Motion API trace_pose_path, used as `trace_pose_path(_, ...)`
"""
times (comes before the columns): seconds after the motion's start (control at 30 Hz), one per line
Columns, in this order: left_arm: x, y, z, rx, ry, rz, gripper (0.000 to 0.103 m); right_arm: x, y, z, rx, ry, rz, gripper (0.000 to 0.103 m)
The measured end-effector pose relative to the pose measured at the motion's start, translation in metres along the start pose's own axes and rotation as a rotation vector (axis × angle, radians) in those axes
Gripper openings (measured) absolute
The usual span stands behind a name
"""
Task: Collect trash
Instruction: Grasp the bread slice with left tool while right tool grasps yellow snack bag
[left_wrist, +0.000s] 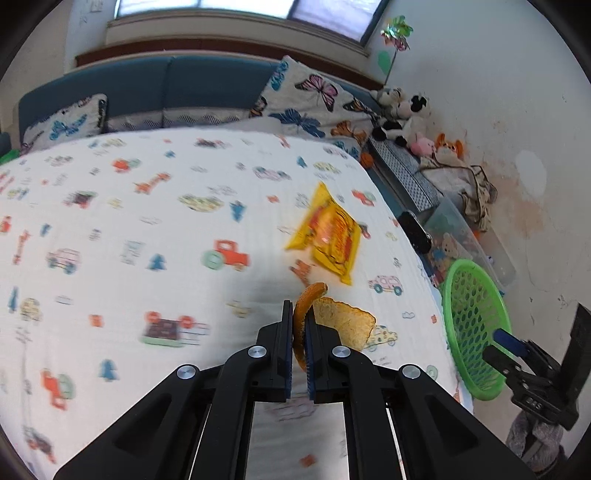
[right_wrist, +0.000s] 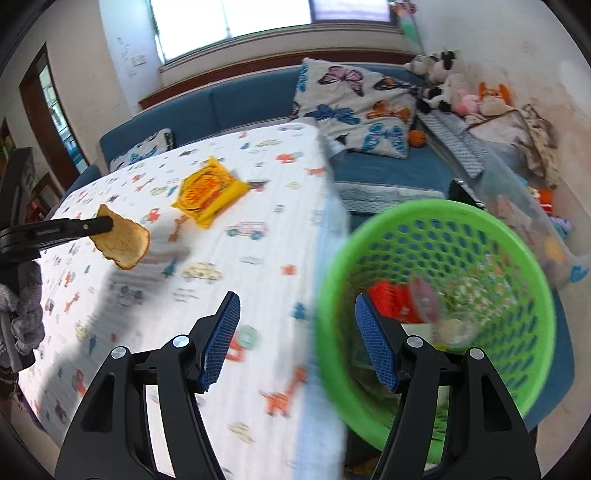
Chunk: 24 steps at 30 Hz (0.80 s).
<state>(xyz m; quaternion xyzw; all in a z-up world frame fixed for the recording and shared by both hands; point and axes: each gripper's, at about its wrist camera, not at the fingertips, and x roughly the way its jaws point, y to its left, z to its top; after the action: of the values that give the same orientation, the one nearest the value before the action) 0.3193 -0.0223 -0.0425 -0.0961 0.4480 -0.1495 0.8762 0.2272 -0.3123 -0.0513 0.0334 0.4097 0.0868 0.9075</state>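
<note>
My left gripper (left_wrist: 298, 314) is shut on an orange peel (left_wrist: 334, 317), held above the patterned sheet (left_wrist: 147, 221); the right wrist view shows the peel (right_wrist: 123, 240) hanging from the left gripper (right_wrist: 101, 225). A yellow snack packet (left_wrist: 328, 232) lies on the sheet beyond it, also in the right wrist view (right_wrist: 208, 195). A green mesh basket (left_wrist: 476, 325) stands off the sheet's right edge. My right gripper (right_wrist: 295, 314) is open and empty, over the basket's near rim (right_wrist: 332, 277). The basket holds a red wrapper (right_wrist: 395, 299) and other trash.
A blue sofa with butterfly pillows (left_wrist: 314, 103) runs behind the sheet. Stuffed toys (left_wrist: 406, 114) and a clear bin of toys (left_wrist: 454, 236) line the right wall. The right gripper shows at the right edge in the left wrist view (left_wrist: 506, 347).
</note>
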Motion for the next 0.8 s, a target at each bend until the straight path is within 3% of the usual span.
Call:
trace_pose_path(0.4,-0.058,0.047,0.002,0.004,-0.072,0.044,0.006,0.064,0.066,0.054,0.044,0.063,0.164,0.065)
trace_pose_path(0.57,-0.066,0.059,-0.001,0.023,-0.078,0.057,0.006,0.097,0.089,0.083,0.070,0.097,0.172,0.066)
trace_pose_path(0.8,-0.069,0.071,-0.001,0.025,-0.083,0.043,0.006,0.142,0.089,0.112,0.207,0.142,0.149,0.080)
